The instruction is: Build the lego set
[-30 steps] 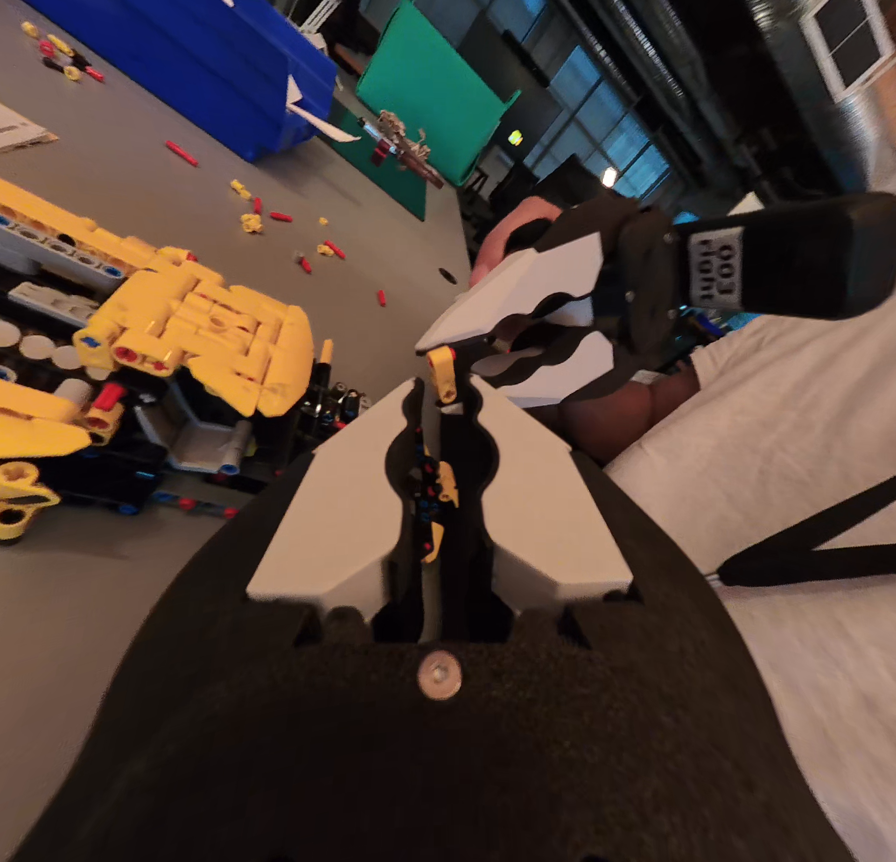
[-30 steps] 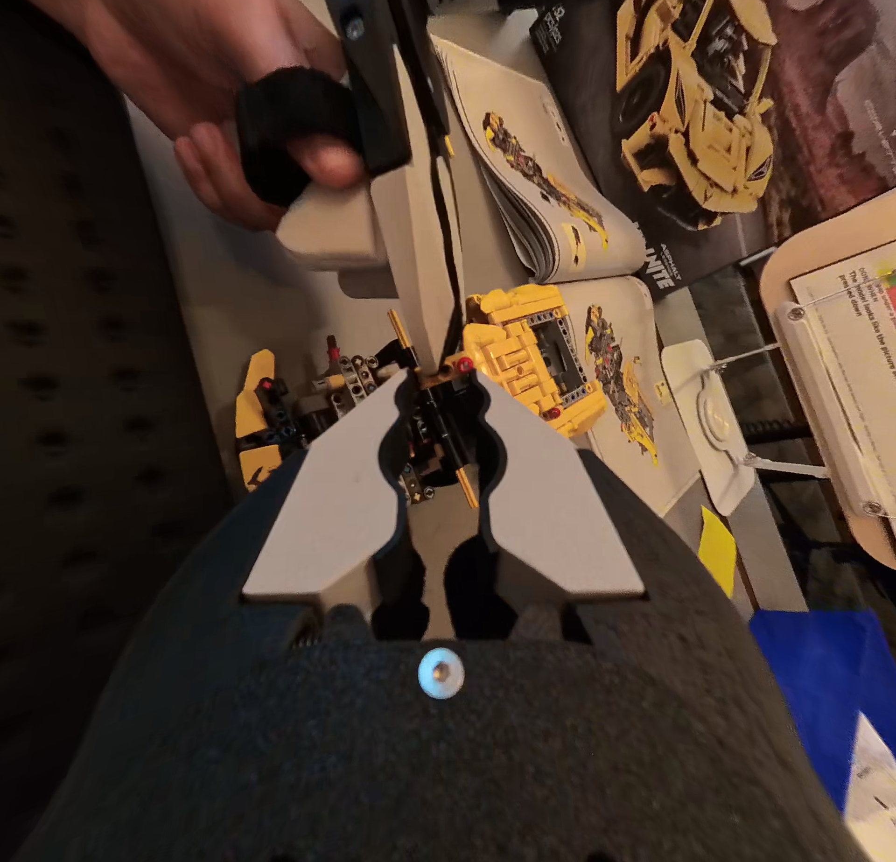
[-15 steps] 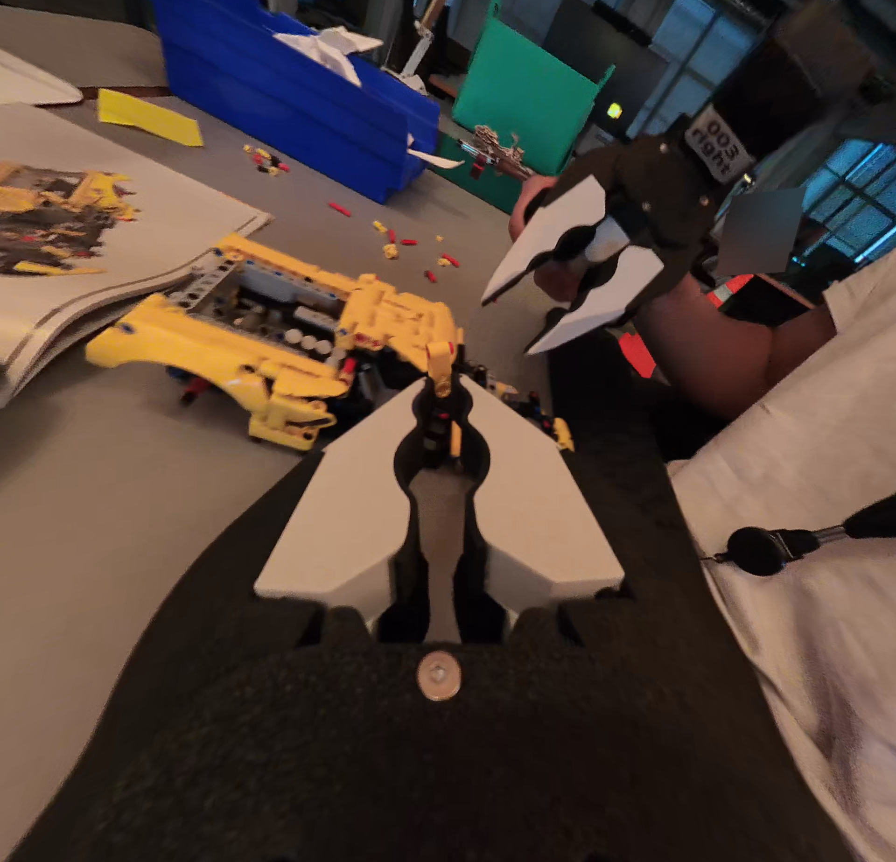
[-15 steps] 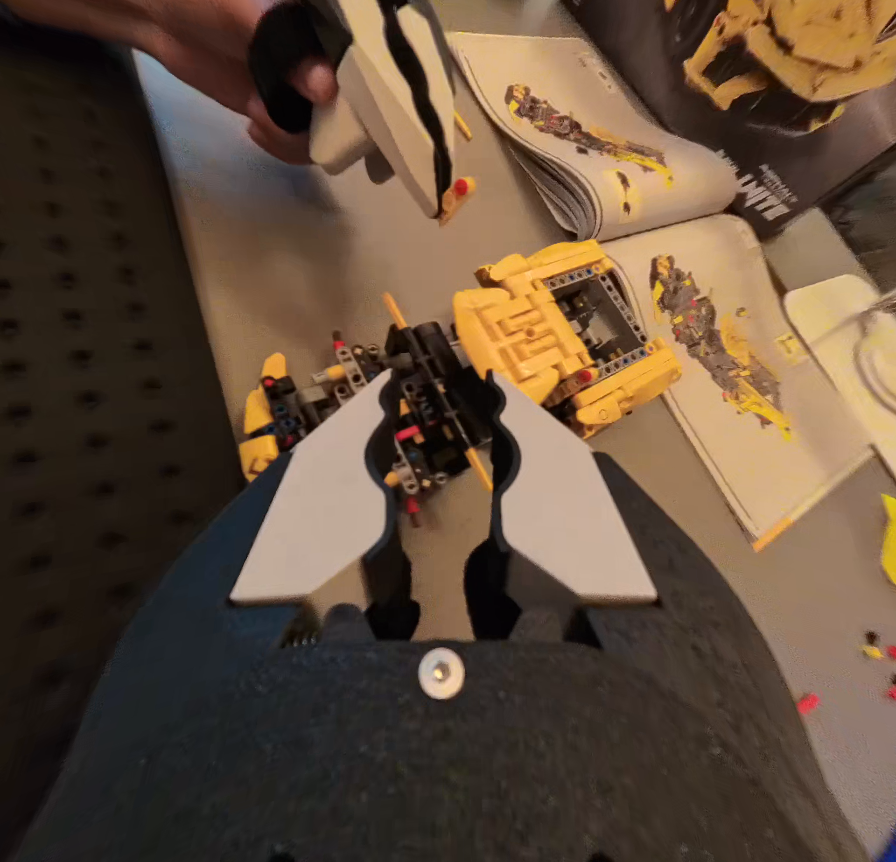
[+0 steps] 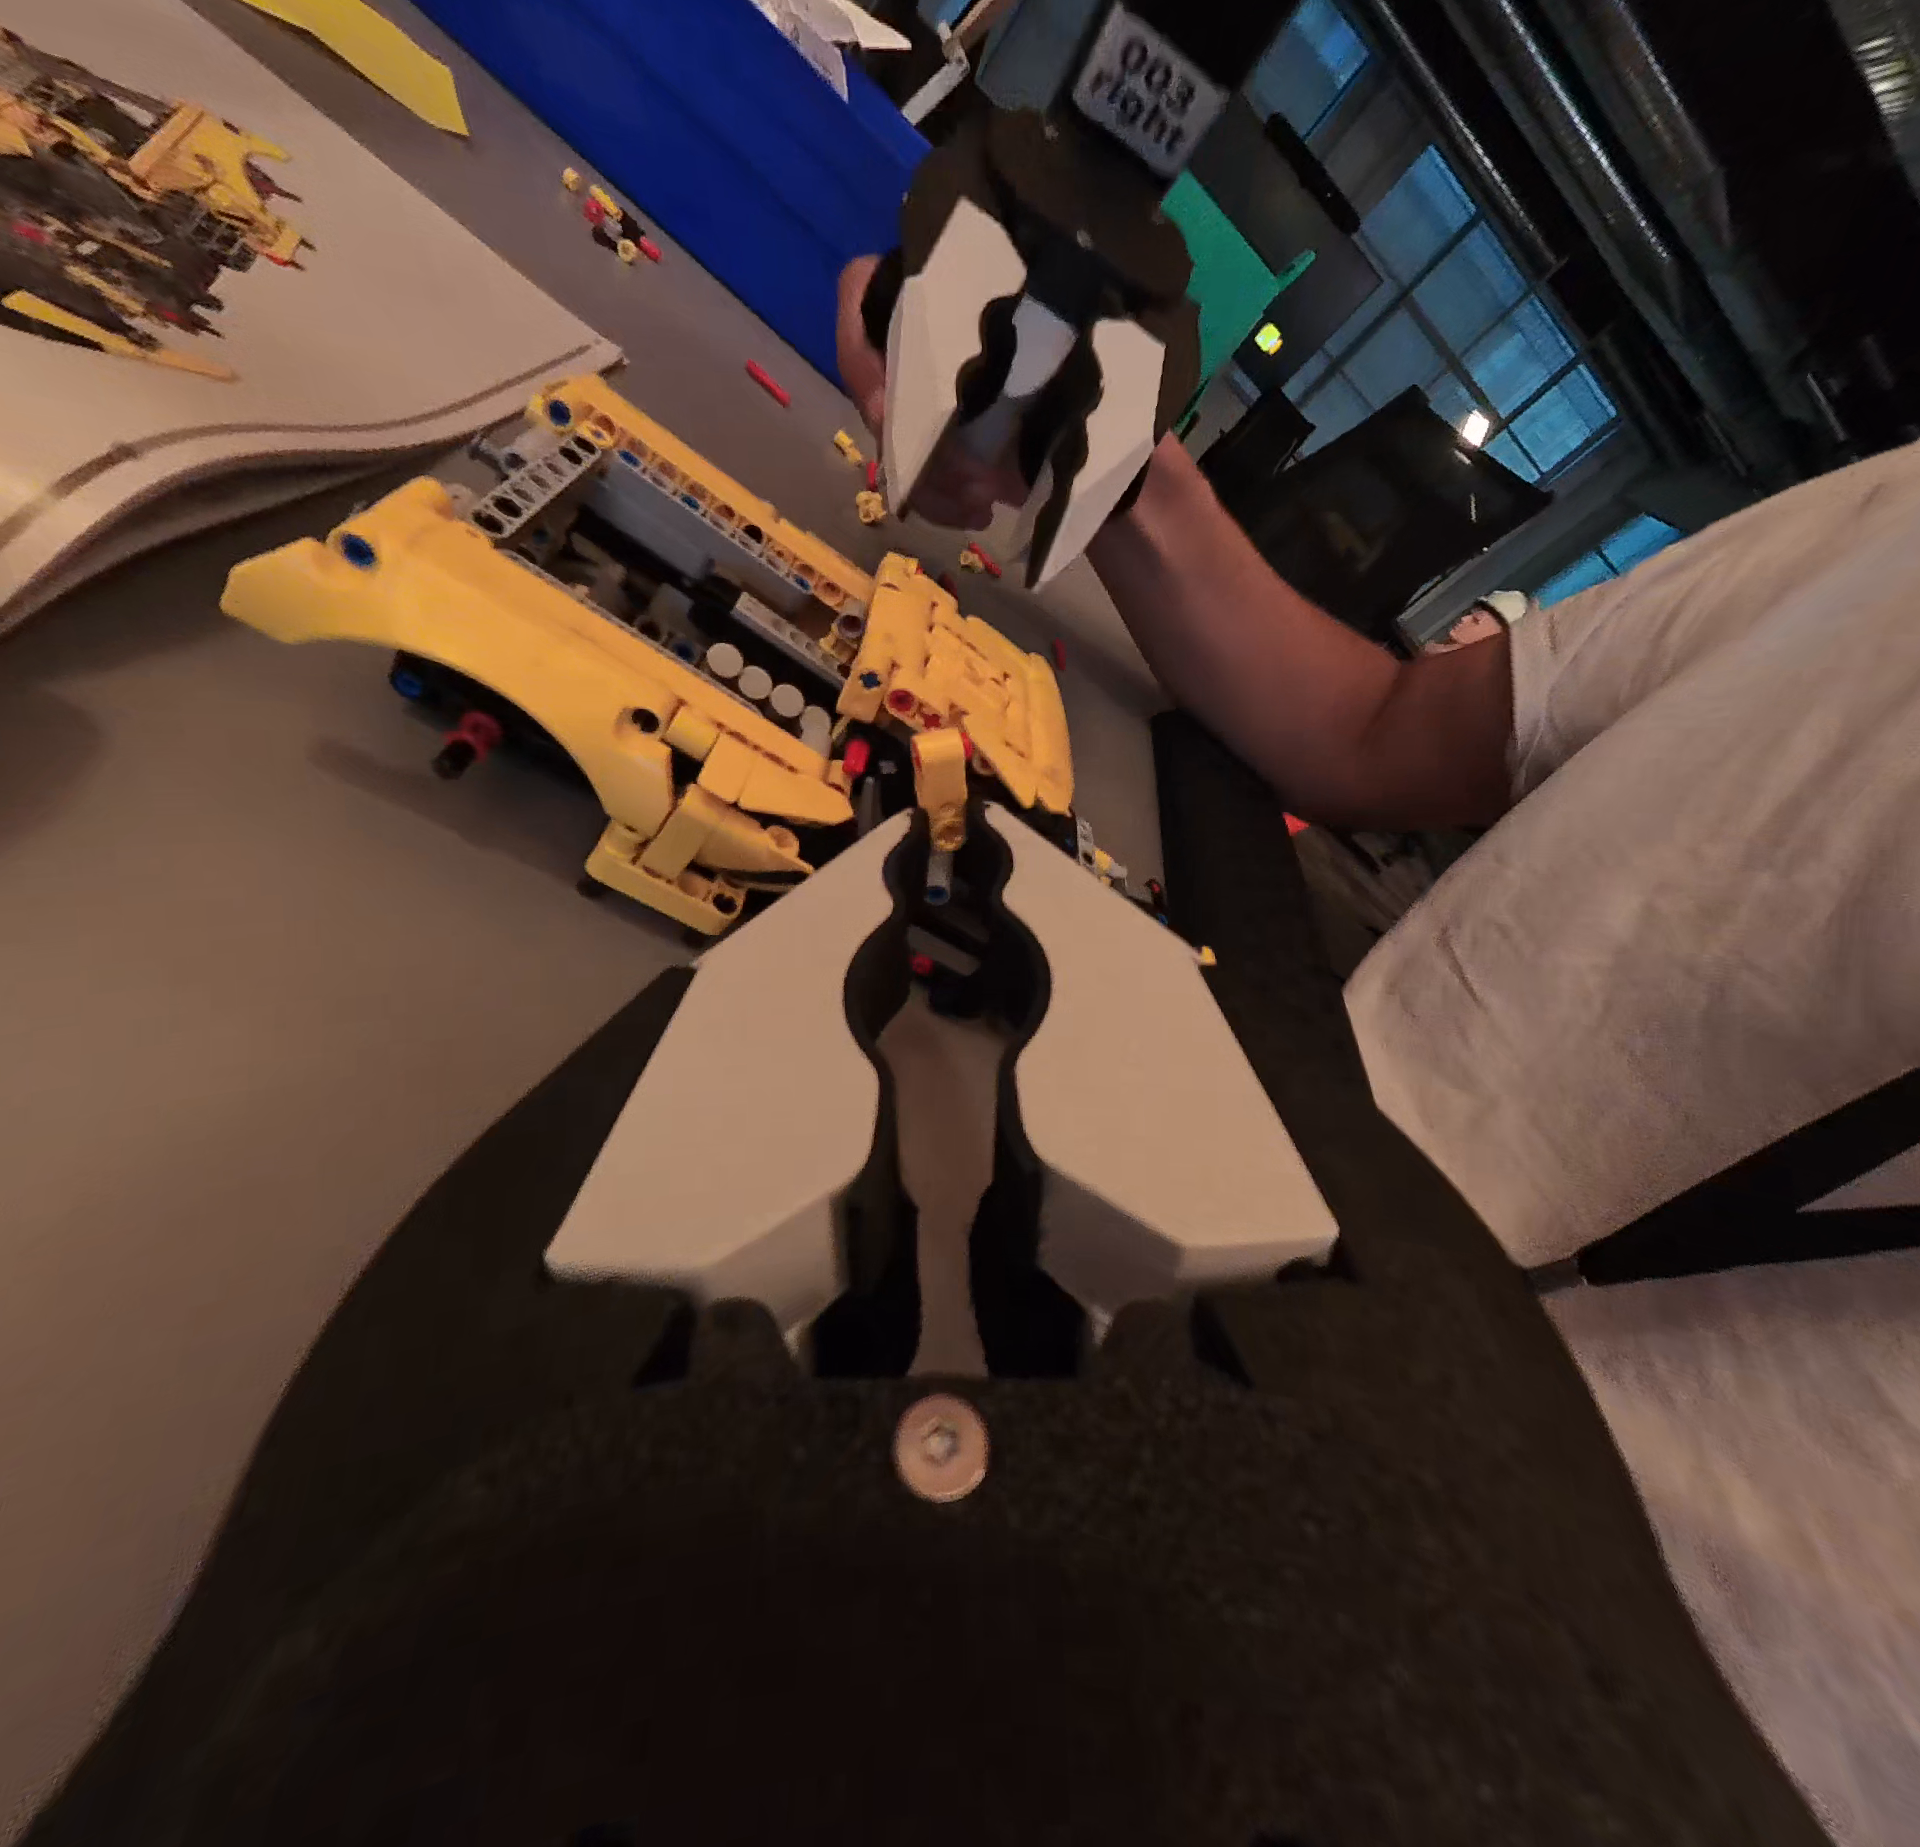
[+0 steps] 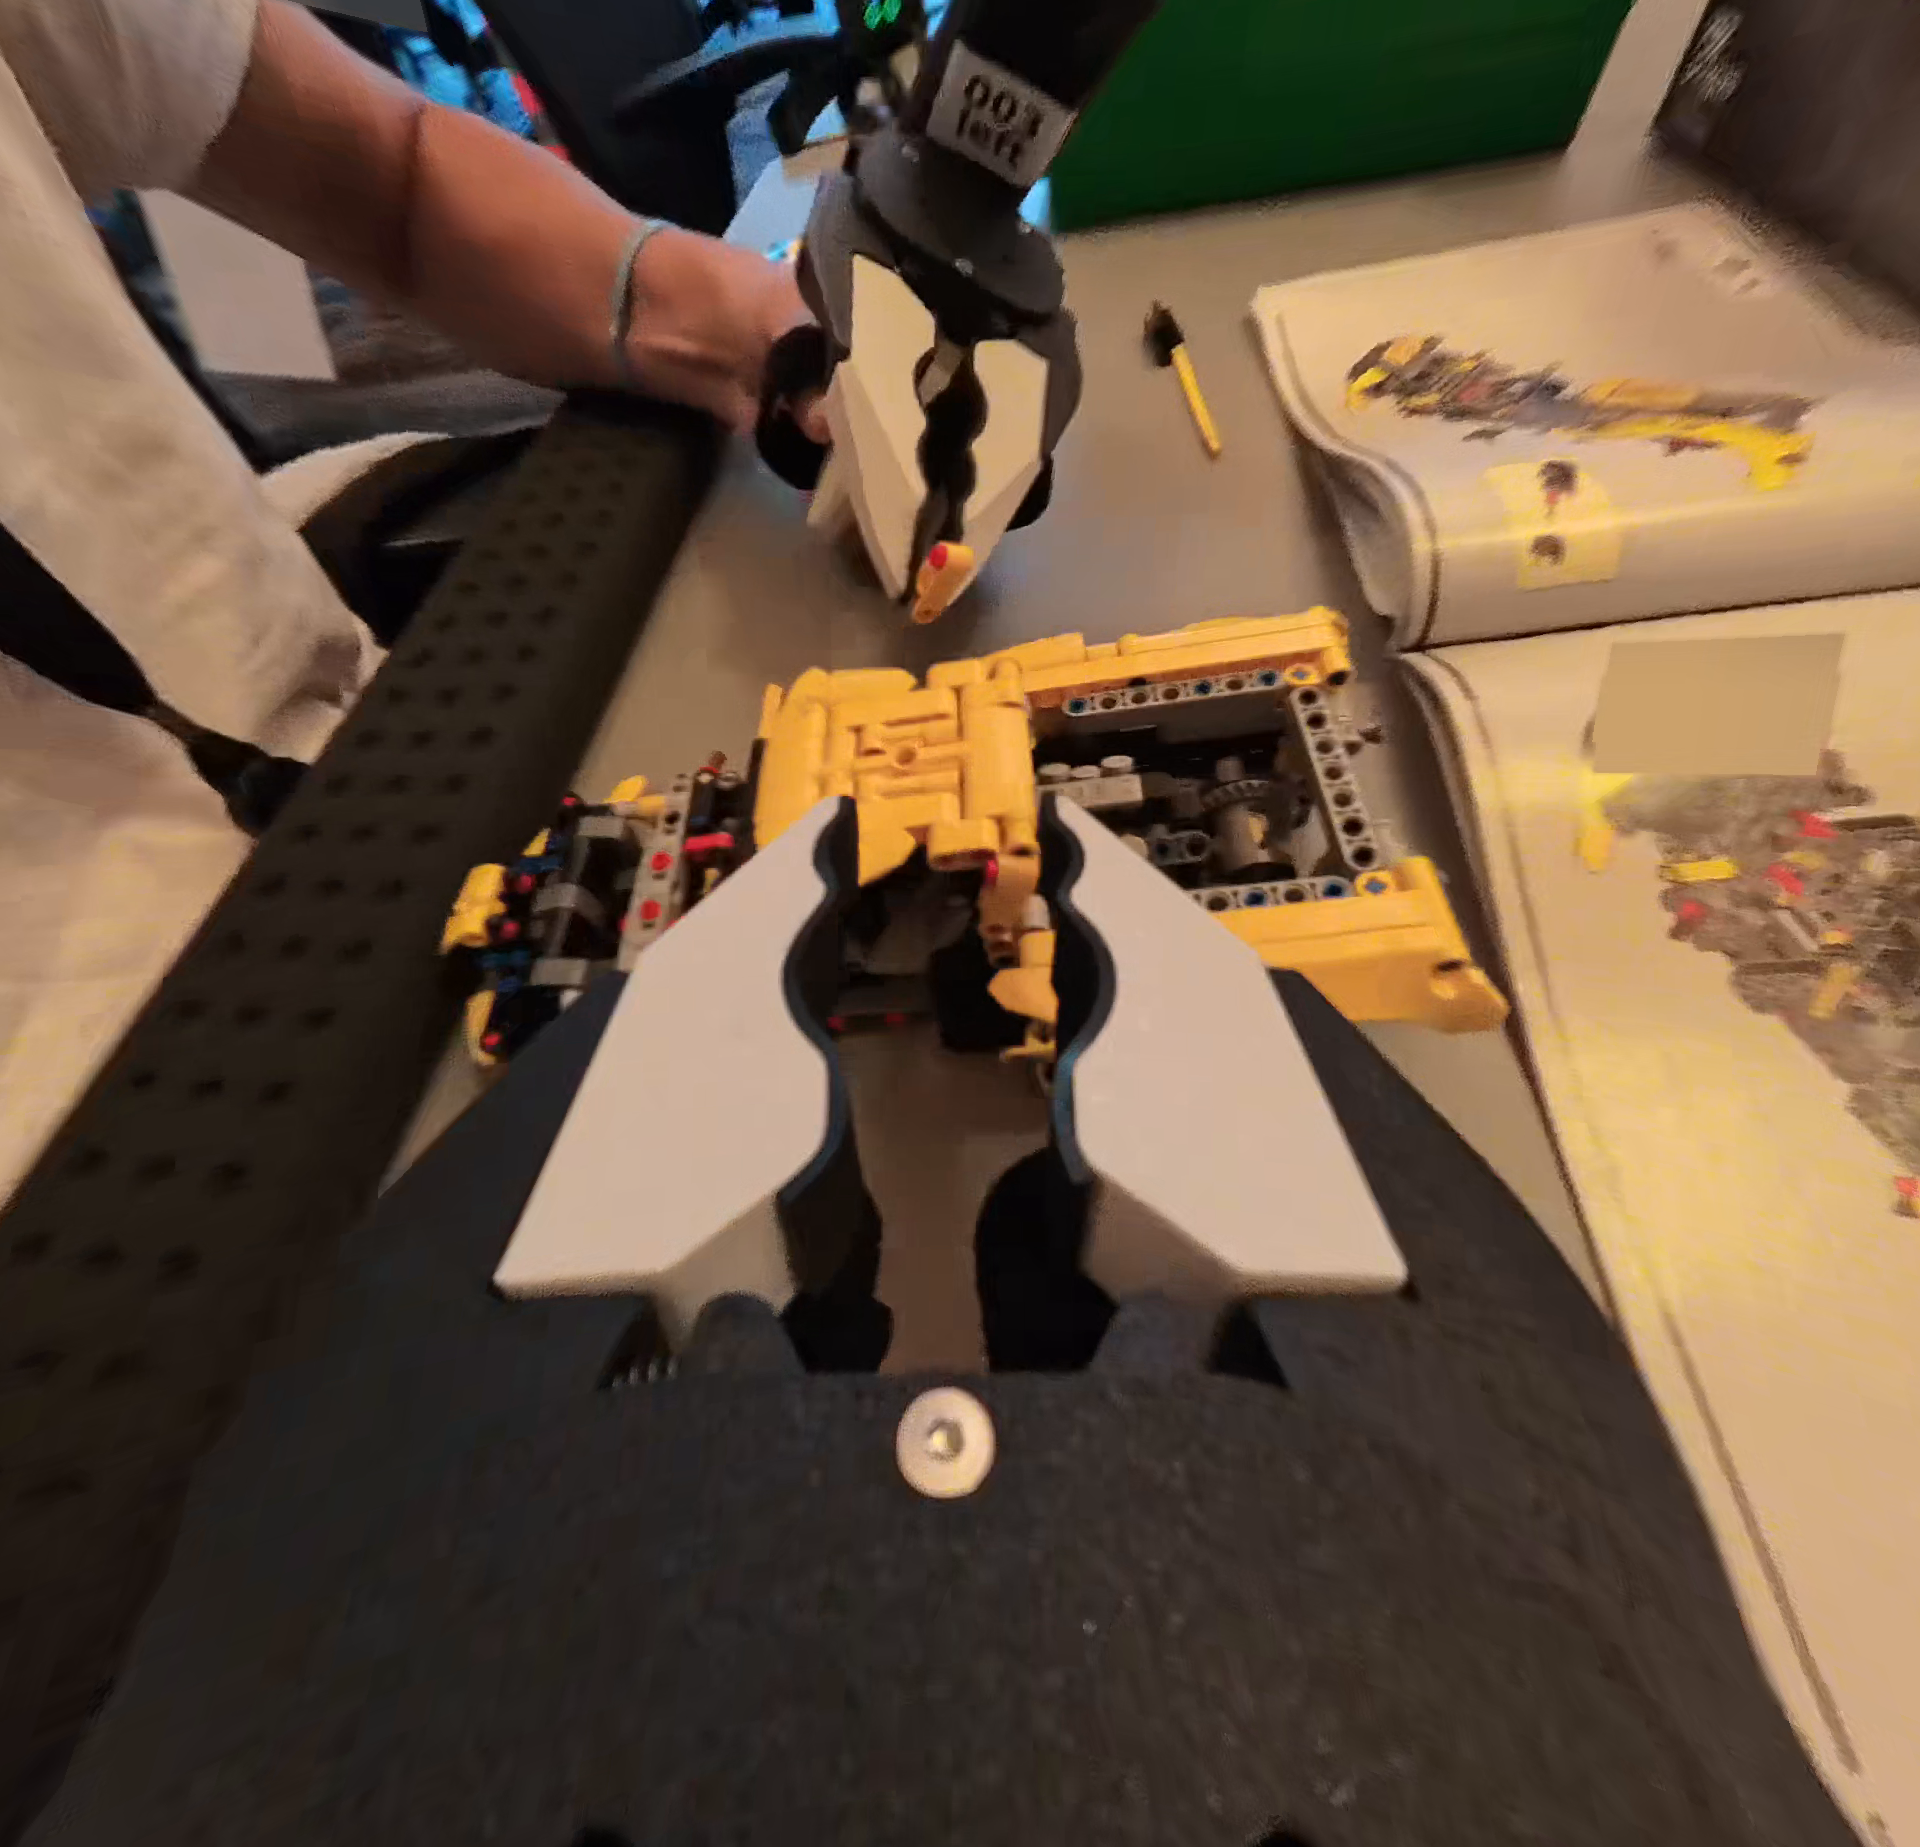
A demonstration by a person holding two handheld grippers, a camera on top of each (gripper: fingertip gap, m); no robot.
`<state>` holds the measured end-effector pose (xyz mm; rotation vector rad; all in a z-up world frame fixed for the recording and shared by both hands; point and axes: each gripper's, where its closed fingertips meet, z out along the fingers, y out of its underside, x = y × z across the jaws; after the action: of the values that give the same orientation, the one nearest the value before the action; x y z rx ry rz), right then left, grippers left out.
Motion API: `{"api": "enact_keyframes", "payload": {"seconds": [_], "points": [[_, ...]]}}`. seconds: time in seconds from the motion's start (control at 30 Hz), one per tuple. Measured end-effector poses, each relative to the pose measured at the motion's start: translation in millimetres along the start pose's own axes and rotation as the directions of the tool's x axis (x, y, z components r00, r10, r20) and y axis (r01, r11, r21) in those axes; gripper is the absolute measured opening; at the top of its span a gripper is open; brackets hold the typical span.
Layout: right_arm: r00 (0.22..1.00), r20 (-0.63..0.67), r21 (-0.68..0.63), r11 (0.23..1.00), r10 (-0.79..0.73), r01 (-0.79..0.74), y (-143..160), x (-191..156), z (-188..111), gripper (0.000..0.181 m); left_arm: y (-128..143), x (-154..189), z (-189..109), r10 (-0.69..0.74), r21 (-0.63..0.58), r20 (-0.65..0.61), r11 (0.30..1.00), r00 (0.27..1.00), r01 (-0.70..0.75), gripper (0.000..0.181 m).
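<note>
The left gripper [image 5: 943, 829], with smooth pale wedge-shaped fingers lined by wavy black pads, pinches a small yellow plastic lego connector with a red pin [image 6: 940, 578] at its tips, holding it in the air just above the grey matte table [image 6: 1132, 540]. The right gripper [image 6: 948, 841], of the same build on a grainy black body, hangs with its fingers spread and nothing between them, over the near side of the half-built yellow and black lego car [image 6: 1091, 810]. That model of studless beams, with a grey perforated frame around dark gears, lies near the table's near edge, beside a black perforated strip [image 6: 312, 945] running along that edge. Open glossy instruction booklets [image 6: 1621, 426] lie toward the right edge, close to the model. A yellow axle with a black end [image 6: 1184, 374] lies apart behind it. Small loose red and yellow pieces [image 5: 613, 223] are scattered before a blue plastic bin [image 5: 665, 104].
</note>
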<state>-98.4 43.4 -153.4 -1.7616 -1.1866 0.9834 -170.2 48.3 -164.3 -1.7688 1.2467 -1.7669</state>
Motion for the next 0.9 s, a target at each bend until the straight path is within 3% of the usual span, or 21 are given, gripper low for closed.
{"api": "enact_keyframes", "payload": {"seconds": [0.07, 0.23, 0.33, 0.5, 0.57, 0.73, 0.9], "points": [[0.997, -0.055, 0.059, 0.997, -0.054, 0.057, 0.6, 2.4, -2.1, 0.035, -0.9, -2.3, 2.3, 0.038, 0.004, 0.035, 0.999, 0.999, -0.038, 0.006], [0.983, -0.084, 0.007, 0.987, -0.16, 0.162, 8.4, 1.8, 4.1, 0.038, -10.7, 2.5, 6.4, 0.298, 0.013, 0.103, 0.953, 0.949, -0.301, 0.006], [0.98, -0.055, -0.009, 0.981, -0.193, 0.192, 7.9, -1.7, 11.8, 0.037, -11.5, -6.9, 9.1, 0.488, -0.08, 0.138, 0.873, 0.862, -0.481, 0.006], [0.99, -0.013, 0.064, 0.988, -0.141, 0.142, 3.5, -8.5, -5.1, 0.034, -6.2, -7.3, 13.7, 0.705, -0.175, 0.05, 0.704, 0.707, -0.689, 0.006], [0.996, -0.007, 0.053, 0.994, -0.093, 0.093, 10.5, -3.3, -7.8, 0.038, -3.8, -10.8, 17.0, 0.742, -0.182, 0.041, 0.664, 0.669, -0.726, 0.007], [0.988, -0.027, -0.025, 0.988, -0.154, 0.153, 30.8, 1.3, 14.7, 0.042, 2.9, -15.6, 20.3, 0.734, -0.213, 0.01, 0.666, 0.68, -0.715, 0.007], [0.979, -0.074, -0.033, 0.982, -0.188, 0.186, 30.4, 7.3, 16.6, 0.024, 3.5, -18.4, 23.7, 0.719, -0.232, 0.01, 0.677, 0.695, -0.698, 0.007]]}}
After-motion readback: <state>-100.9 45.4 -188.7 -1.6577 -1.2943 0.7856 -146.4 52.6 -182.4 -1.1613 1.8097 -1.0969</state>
